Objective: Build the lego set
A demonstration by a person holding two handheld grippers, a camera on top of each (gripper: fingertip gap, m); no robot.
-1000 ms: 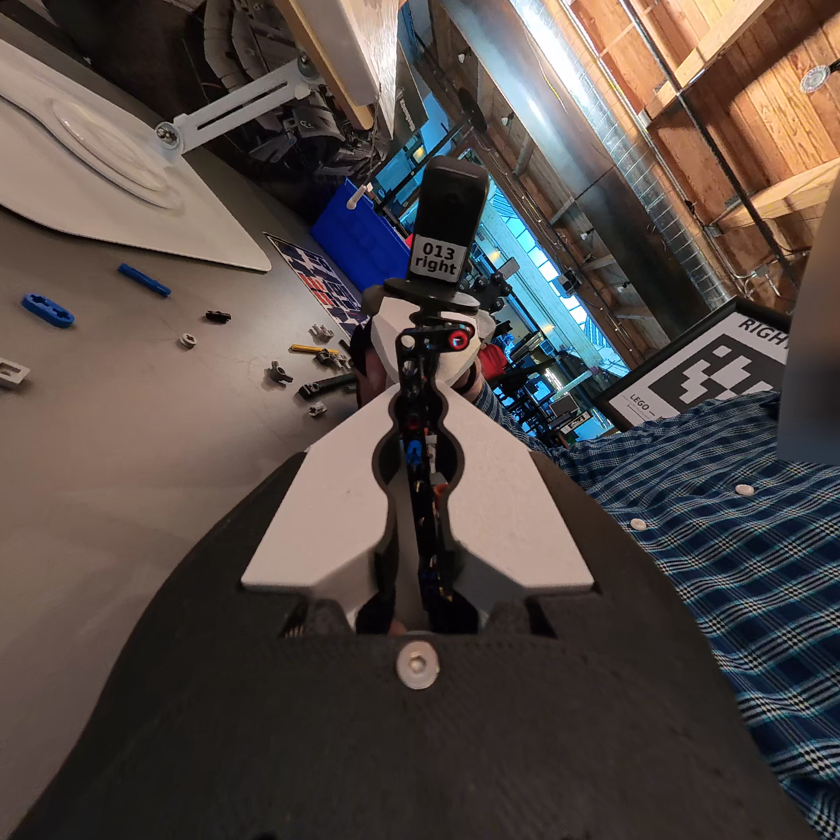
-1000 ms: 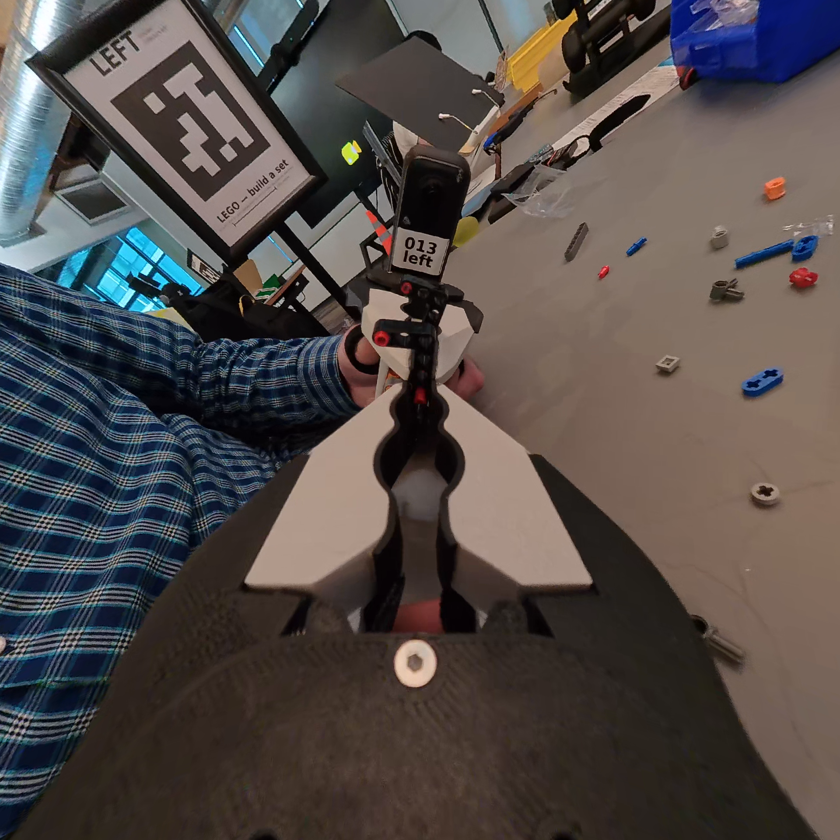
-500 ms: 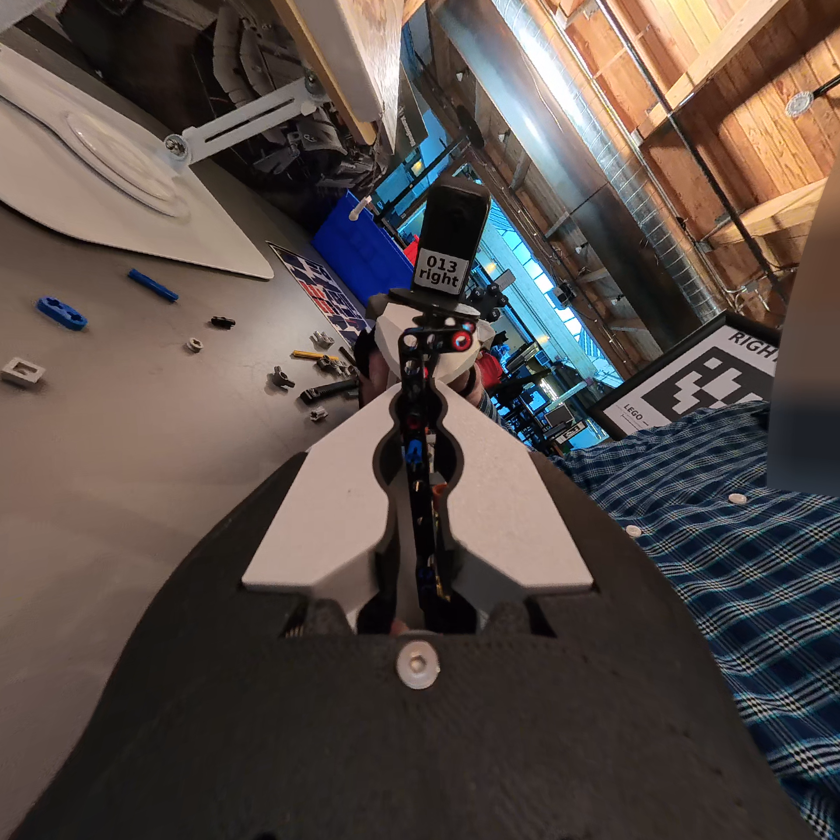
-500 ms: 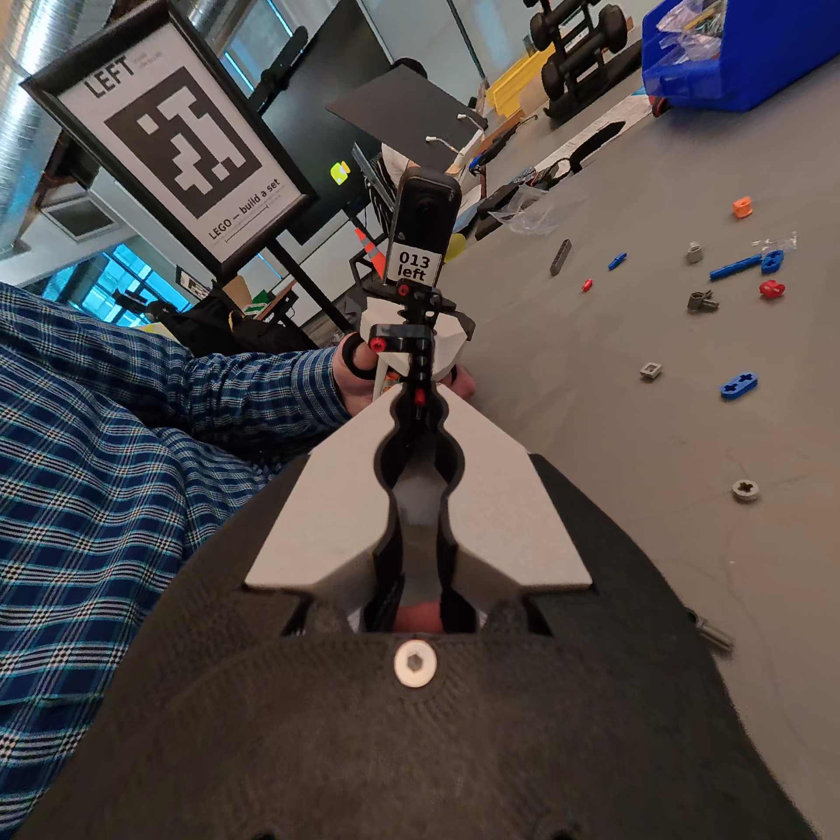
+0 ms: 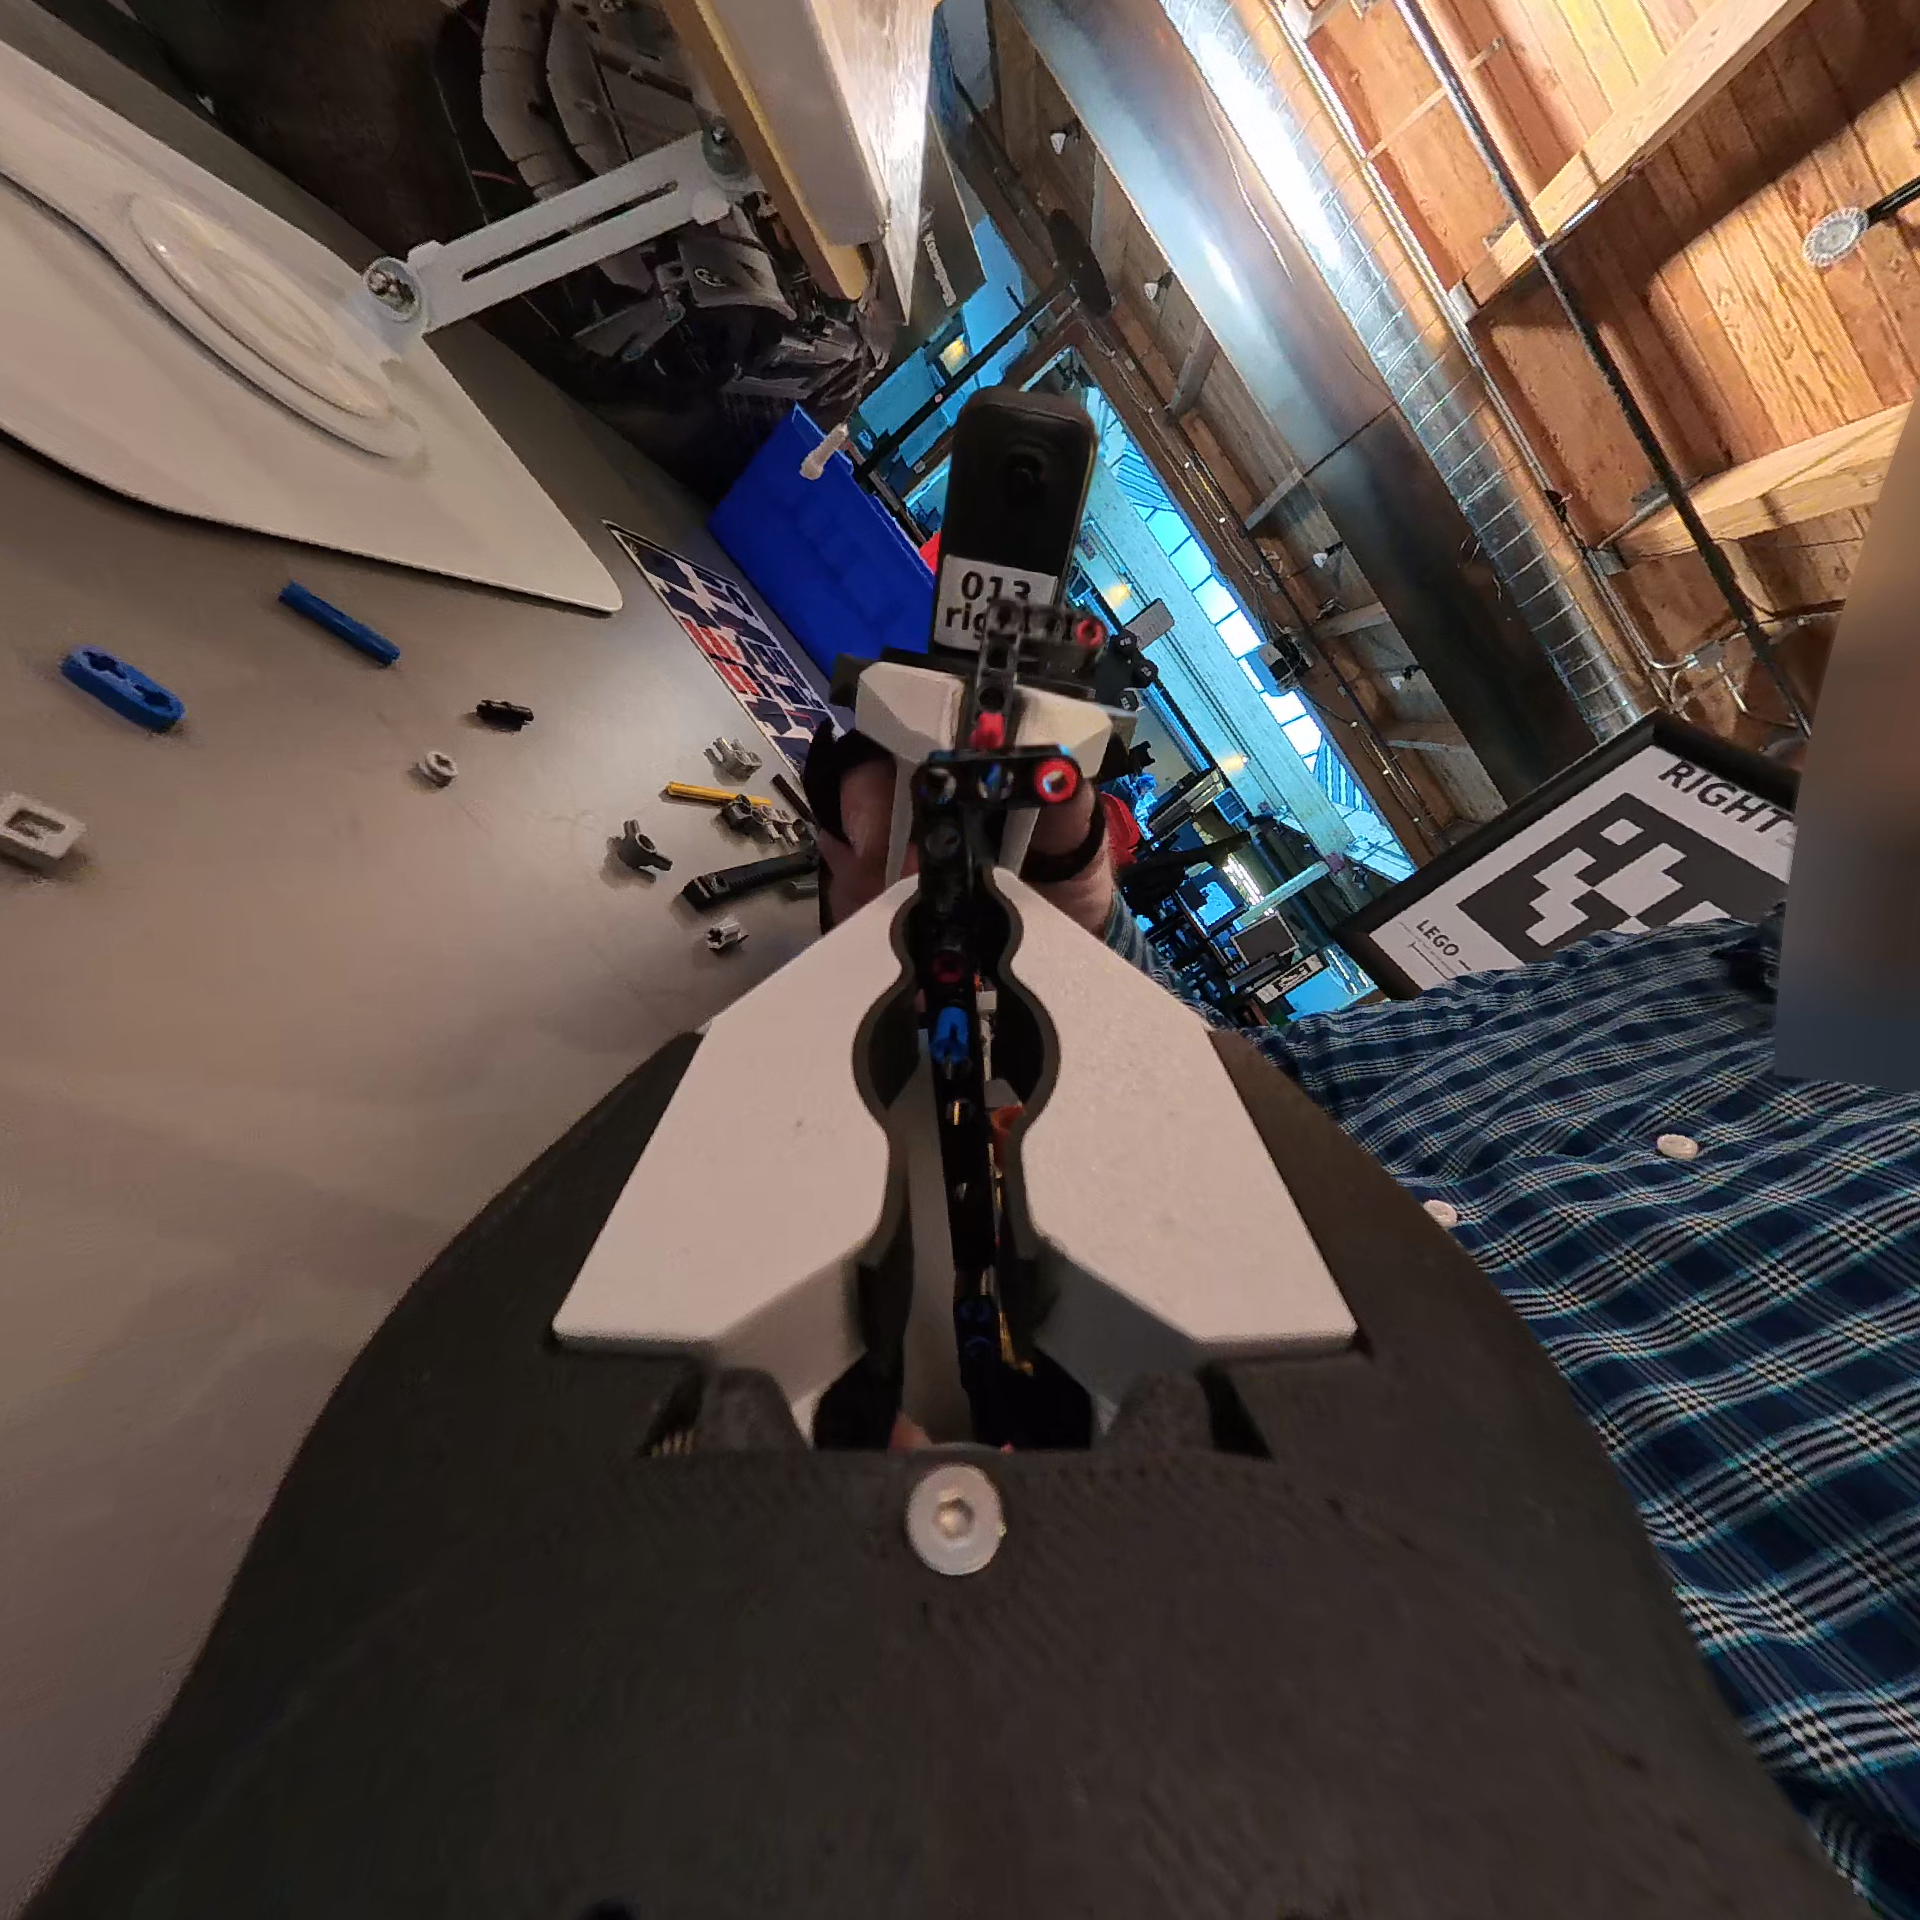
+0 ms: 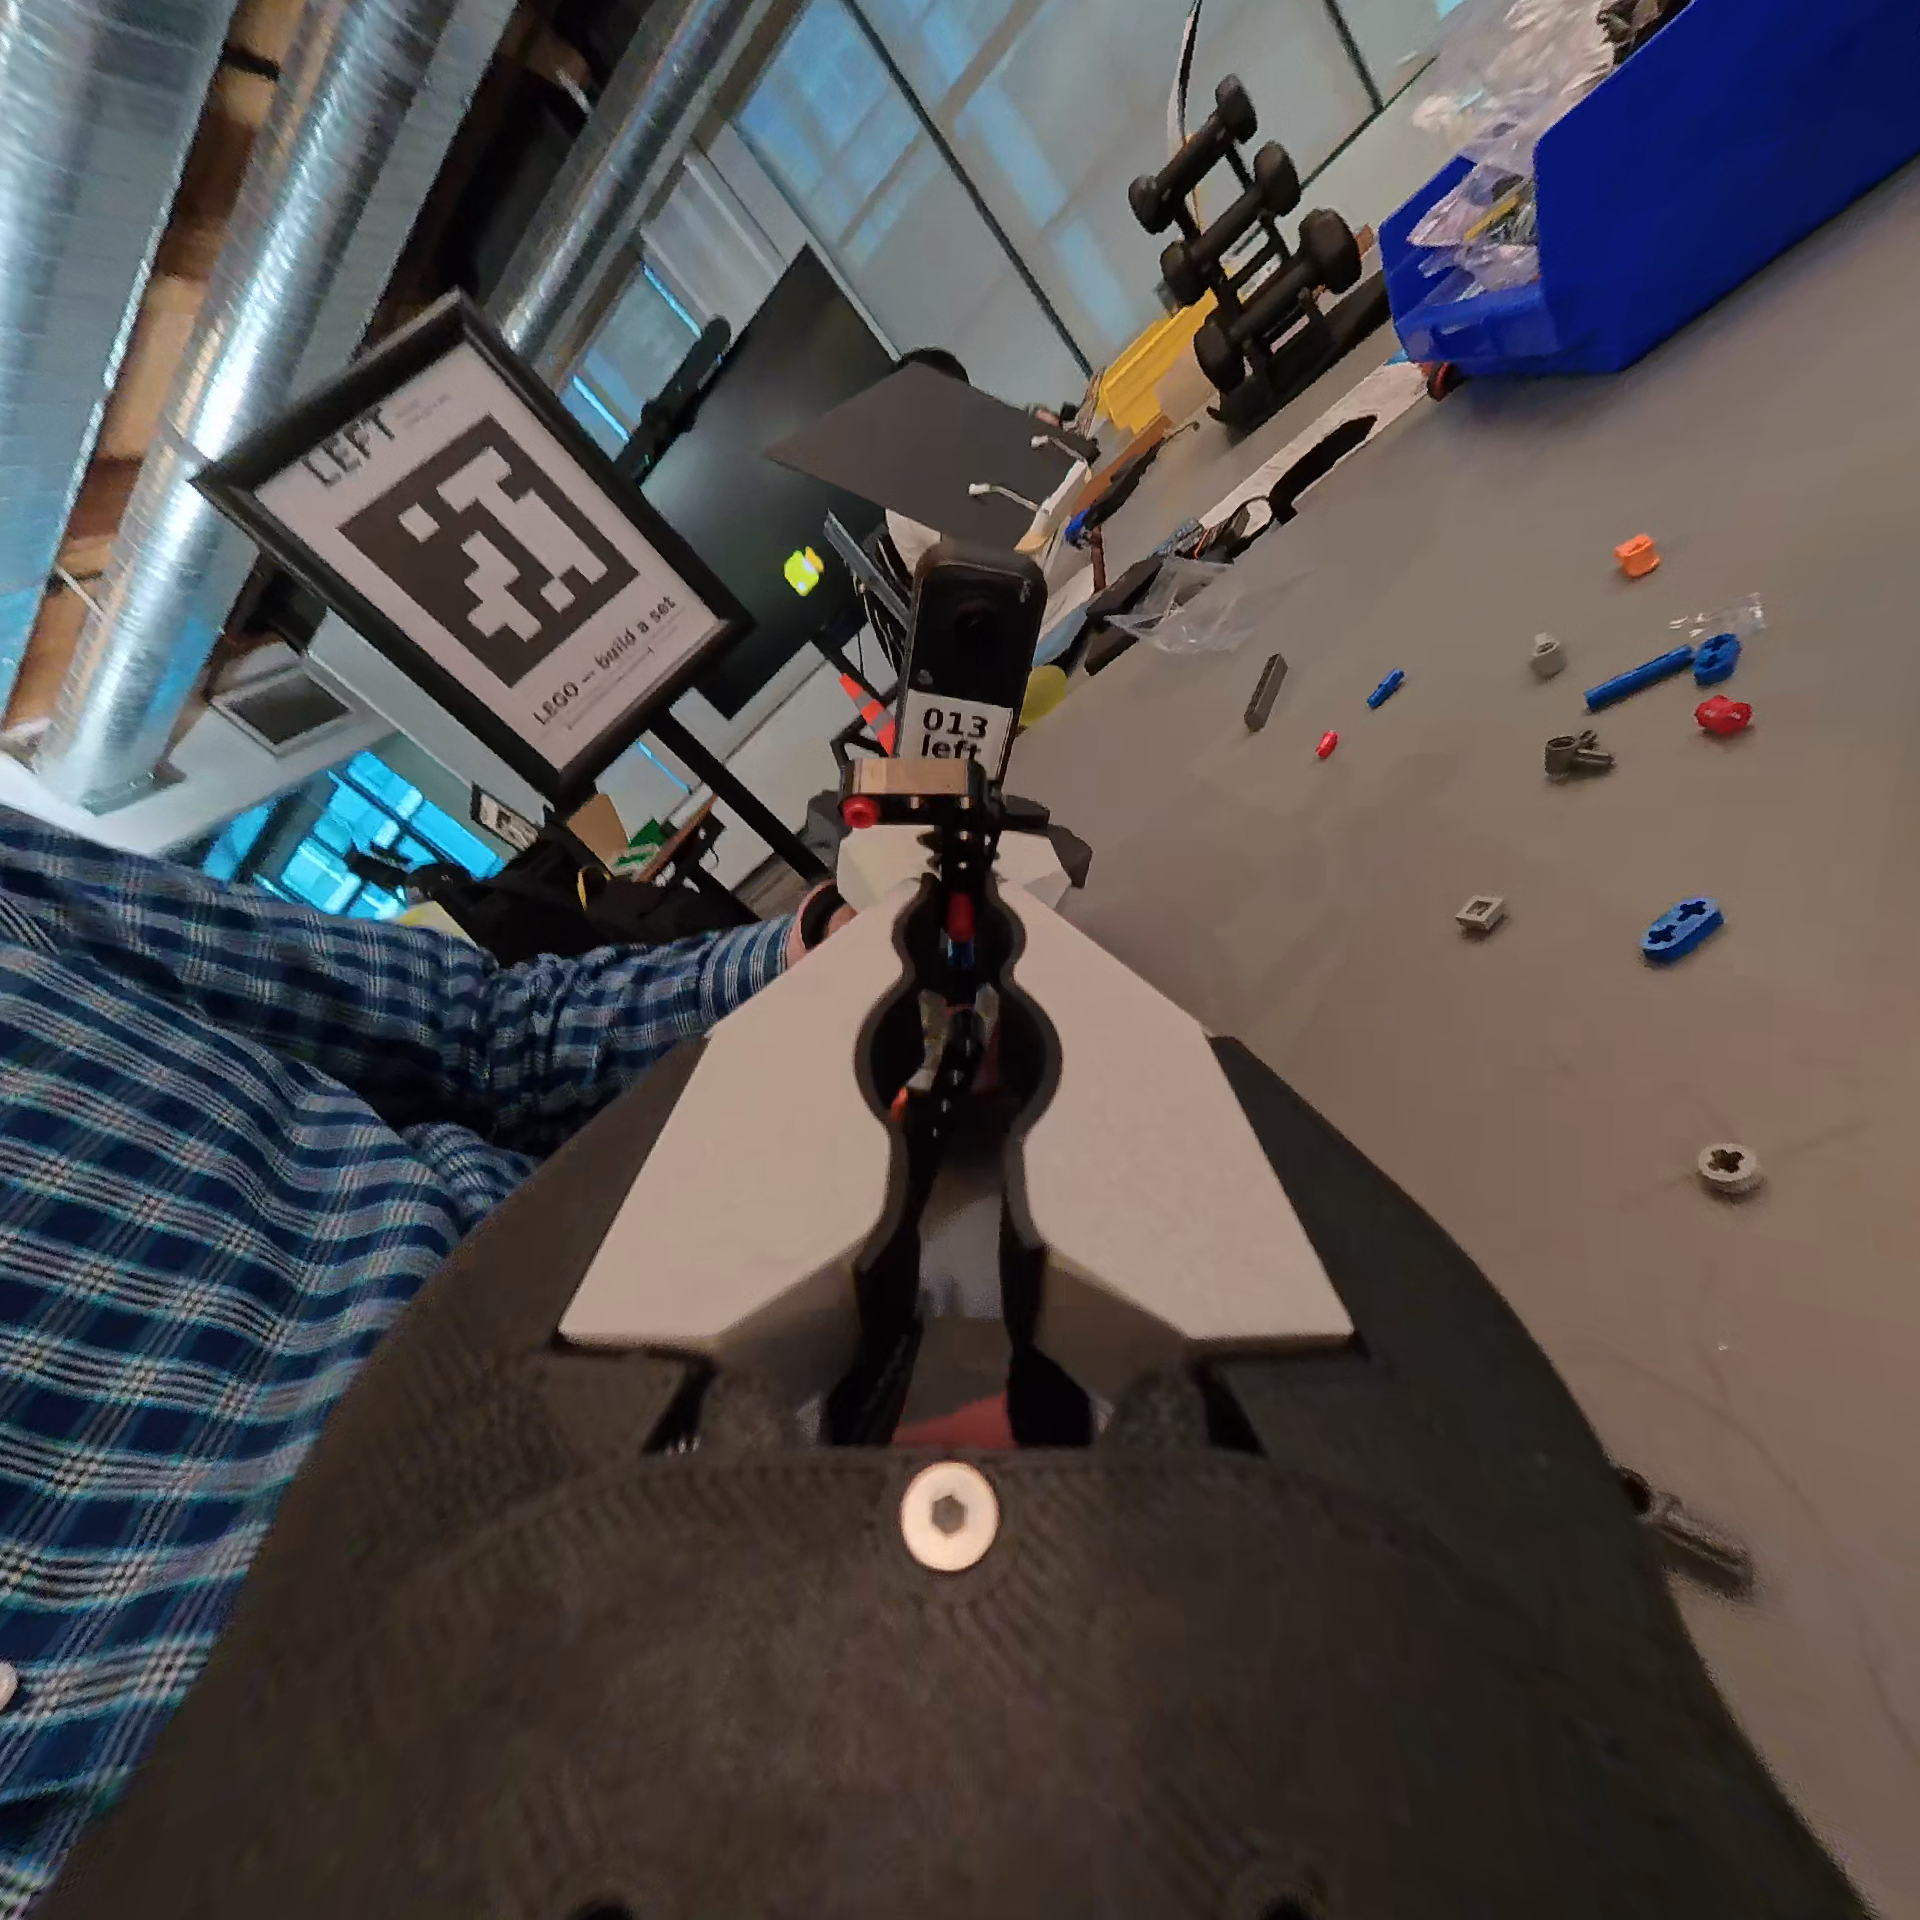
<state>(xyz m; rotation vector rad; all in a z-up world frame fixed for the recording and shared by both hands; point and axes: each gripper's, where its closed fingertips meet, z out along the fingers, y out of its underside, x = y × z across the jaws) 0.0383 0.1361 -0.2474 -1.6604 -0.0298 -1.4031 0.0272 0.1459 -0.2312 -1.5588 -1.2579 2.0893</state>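
Whereas a second earlier they stood farther apart, the left gripper (image 5: 954,914) and right gripper (image 6: 958,914) had closed in, both pinching the black lego assembly (image 5: 961,1039) above the table (image 5: 312,987), suggesting a joining step.

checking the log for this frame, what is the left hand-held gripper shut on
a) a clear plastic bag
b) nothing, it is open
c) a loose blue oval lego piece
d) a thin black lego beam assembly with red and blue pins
d: in the left wrist view the left hand-held gripper has its white fingers closed against the thin black lego beam assembly with red and blue pins, while the blue oval lego piece lies loose on the grey table.
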